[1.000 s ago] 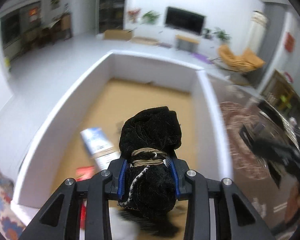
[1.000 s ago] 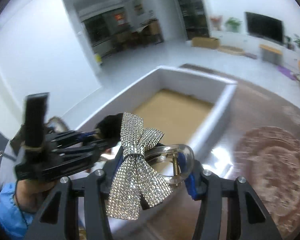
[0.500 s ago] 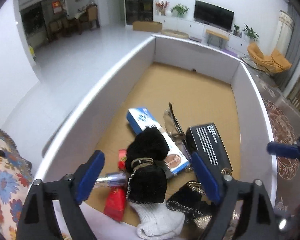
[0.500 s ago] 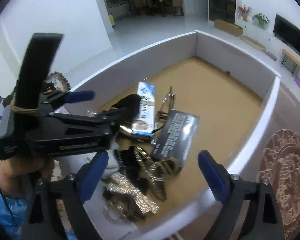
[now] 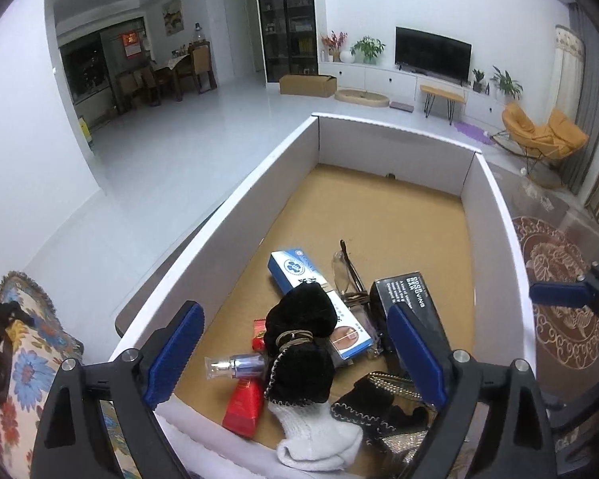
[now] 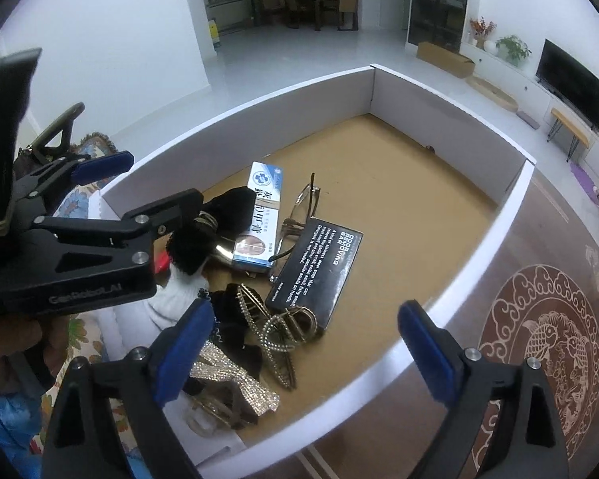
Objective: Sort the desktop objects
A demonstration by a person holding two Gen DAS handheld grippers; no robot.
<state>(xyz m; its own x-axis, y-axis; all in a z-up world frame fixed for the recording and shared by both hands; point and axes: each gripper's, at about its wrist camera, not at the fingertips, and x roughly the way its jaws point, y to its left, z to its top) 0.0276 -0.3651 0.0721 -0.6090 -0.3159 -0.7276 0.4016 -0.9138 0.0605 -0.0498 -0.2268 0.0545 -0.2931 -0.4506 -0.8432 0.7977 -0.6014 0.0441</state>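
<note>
Left gripper (image 5: pixel 295 347) and right gripper (image 6: pixel 303 349) both just let go, jaws opening, nothing between them. Black velvet scrunchie (image 5: pixel 301 343) and rhinestone bow hair clip (image 6: pixel 227 387) now lie in the white-walled cardboard box (image 5: pixel 259 183), near corner. Two drops done; next pick pending.

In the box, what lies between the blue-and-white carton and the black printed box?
A pair of clear-lensed glasses, folded, between carton and black box; right wrist view.

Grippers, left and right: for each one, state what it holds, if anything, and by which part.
Nothing is held. The left gripper and right gripper have jaws opening, empty, above the box; the black scrunchie and rhinestone bow clip lie inside.
</note>
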